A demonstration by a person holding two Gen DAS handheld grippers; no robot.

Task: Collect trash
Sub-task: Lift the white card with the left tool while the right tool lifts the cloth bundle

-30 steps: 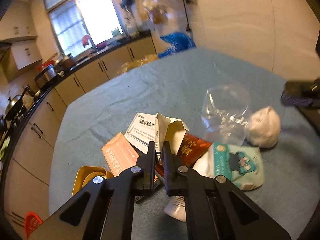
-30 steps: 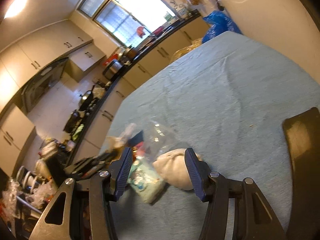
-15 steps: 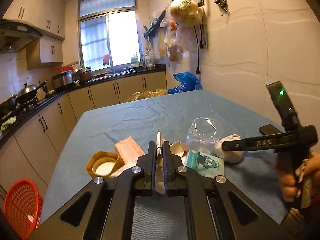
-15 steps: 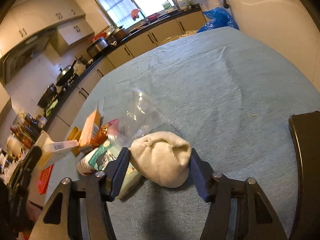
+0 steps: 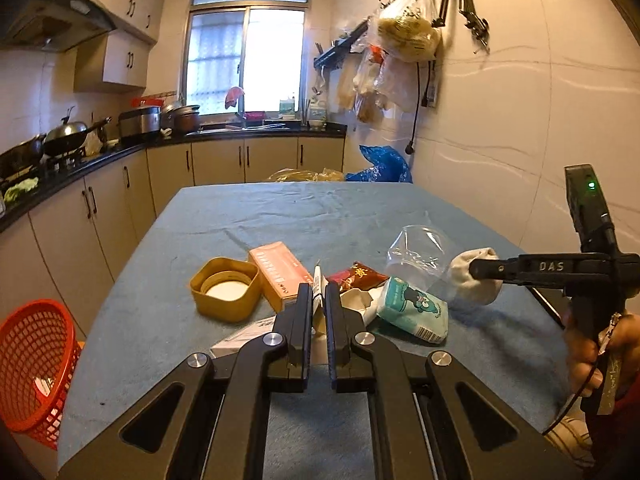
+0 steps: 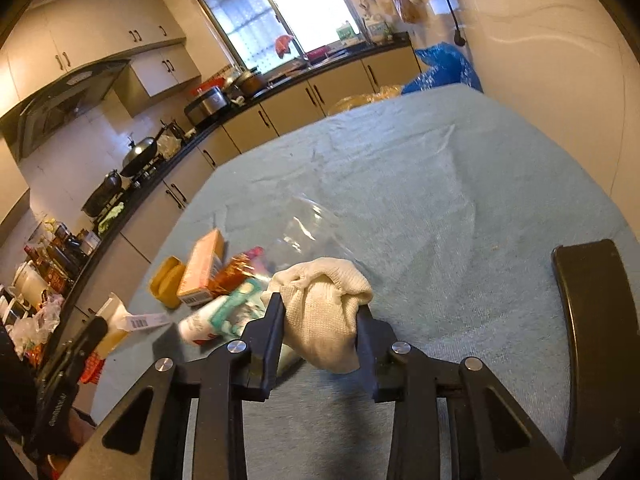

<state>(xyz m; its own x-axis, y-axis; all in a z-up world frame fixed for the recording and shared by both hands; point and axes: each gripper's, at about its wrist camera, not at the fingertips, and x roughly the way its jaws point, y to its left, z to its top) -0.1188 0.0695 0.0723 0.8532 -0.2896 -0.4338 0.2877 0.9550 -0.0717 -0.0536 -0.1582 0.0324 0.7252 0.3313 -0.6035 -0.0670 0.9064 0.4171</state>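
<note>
A heap of trash lies on the blue-covered table [image 5: 300,212]: a yellow tub [image 5: 226,288], an orange box [image 5: 280,272], a red snack packet [image 5: 358,274], a teal tissue pack [image 5: 412,310] and a clear plastic bag [image 5: 420,252]. My left gripper [image 5: 318,290] is shut on a flattened white carton [image 5: 318,276], held just above the heap. The jaws of my right gripper [image 6: 319,306] are closing, and their pads squeeze a wad of white cloth [image 6: 320,292] on the table at the heap's right side.
A red mesh basket [image 5: 32,360] stands on the floor off the table's left edge. A black curved chair back [image 6: 592,320] rises at the near right. A person's hand [image 5: 592,356] grips the right tool. Kitchen counters run along the left and far walls.
The left gripper has drawn back from the heap and rolled level, with the white carton in it. The right jaws have narrowed from either side of the cloth wad onto it.
</note>
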